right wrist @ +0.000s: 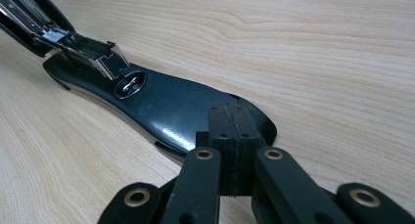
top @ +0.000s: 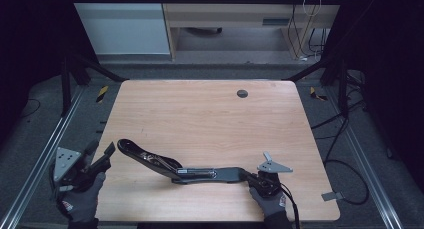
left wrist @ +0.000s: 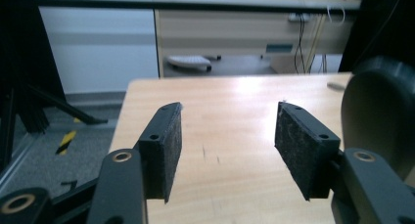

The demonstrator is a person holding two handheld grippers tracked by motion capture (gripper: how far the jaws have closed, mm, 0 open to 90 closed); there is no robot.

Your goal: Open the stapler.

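Fingers (left wrist: 164,150) of the left gripper (top: 97,156) stand open just left of the opened stapler's (top: 180,170) raised arm, while the right gripper (top: 255,178), pads pressed together, rests on its base across the desk (top: 210,119).

black stapler (top: 185,170), swung wide open, lying flat near table's front edge
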